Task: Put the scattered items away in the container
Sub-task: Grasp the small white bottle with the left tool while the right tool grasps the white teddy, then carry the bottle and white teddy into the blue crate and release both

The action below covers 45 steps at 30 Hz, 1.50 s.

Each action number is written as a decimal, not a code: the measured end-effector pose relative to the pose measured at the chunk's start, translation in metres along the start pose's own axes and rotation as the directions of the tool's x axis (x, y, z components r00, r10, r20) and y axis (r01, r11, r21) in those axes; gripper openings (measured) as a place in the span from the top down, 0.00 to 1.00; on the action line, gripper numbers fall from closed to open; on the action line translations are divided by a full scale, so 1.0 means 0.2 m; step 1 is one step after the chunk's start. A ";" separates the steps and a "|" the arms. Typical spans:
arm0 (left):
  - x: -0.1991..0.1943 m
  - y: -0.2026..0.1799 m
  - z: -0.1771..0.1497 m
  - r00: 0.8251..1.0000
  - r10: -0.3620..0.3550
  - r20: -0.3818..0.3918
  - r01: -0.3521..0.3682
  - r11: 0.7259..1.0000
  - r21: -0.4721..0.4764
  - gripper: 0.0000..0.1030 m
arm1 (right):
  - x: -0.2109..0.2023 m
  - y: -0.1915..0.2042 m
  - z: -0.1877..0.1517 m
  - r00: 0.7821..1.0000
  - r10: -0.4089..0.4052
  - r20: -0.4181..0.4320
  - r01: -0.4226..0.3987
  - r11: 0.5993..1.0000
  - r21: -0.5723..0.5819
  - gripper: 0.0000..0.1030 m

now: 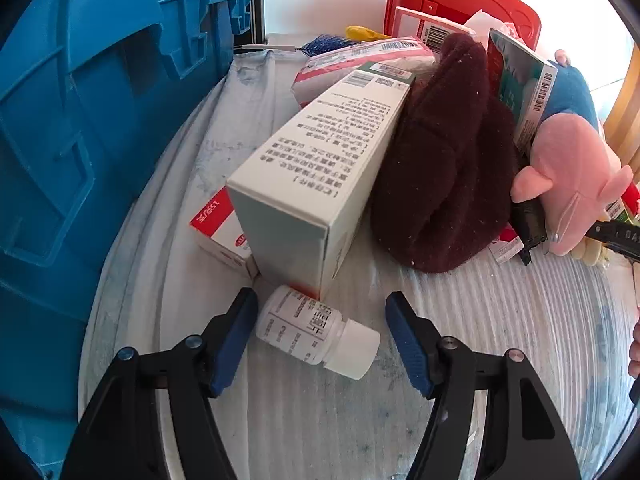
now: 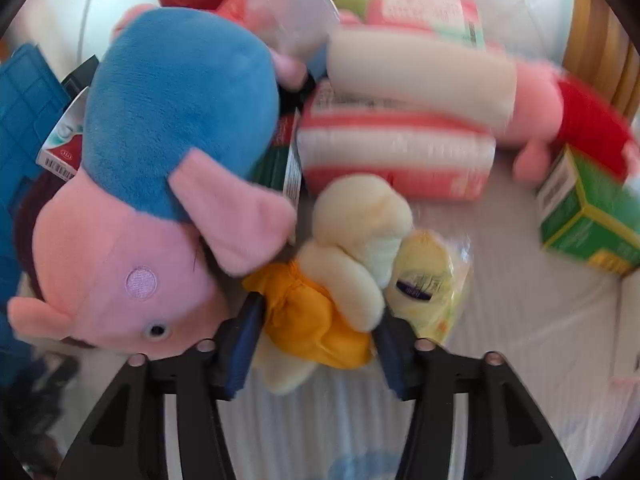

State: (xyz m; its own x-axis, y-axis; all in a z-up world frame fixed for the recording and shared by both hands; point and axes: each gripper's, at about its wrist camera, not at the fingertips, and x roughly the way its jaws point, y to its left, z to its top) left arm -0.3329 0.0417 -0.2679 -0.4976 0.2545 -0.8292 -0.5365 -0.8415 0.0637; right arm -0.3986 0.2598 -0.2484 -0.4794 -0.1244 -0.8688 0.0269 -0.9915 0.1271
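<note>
While boxes crowd behind, left gripper (image 1: pixel 320 332) straddles white bottle (image 1: pixel 316 330).

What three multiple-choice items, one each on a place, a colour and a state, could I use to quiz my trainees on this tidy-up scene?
1. Where does the white pill bottle lie?
A. between the left gripper fingers
B. inside the blue crate
C. on top of the hat

2. What colour is the knit hat?
A. yellow
B. dark maroon
C. green

3. What is the right gripper doing?
A. hanging open over bare cloth
B. shut on nothing
C. closing on the cream plush toy

Answers: 1 A, bottle lies between the fingers, ungripped; 2 B, the wool shows maroon; 3 C, both fingers press the toy.
</note>
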 end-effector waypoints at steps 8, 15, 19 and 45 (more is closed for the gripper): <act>-0.07 -0.02 -0.09 0.999 -0.031 -0.032 0.031 1.000 0.002 0.47 | -0.15 0.03 -0.13 0.999 0.053 -0.006 -0.053 0.997 -0.054 0.78; -0.20 -0.11 -0.18 0.997 -0.074 -0.019 0.075 0.997 0.030 0.47 | -0.26 0.03 -0.33 0.993 0.106 -0.042 -0.108 0.993 -0.045 0.78; -0.31 -0.19 -0.16 0.994 -0.106 0.013 0.105 0.993 0.053 0.47 | -0.35 0.03 -0.38 0.993 0.117 -0.029 -0.118 0.991 -0.056 0.78; -1.67 -0.16 0.21 0.835 0.091 0.543 -0.118 0.993 0.015 0.47 | -1.53 0.76 -0.13 0.831 0.446 0.332 -0.252 0.834 -0.491 0.78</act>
State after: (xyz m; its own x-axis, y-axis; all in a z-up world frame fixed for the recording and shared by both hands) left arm -0.1784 0.0033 0.0304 -0.8342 0.3949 -0.3848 -0.4843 -0.8585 0.1688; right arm -0.2250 0.1469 0.0237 -0.6777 -0.5336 -0.5060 0.5740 -0.8140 0.0895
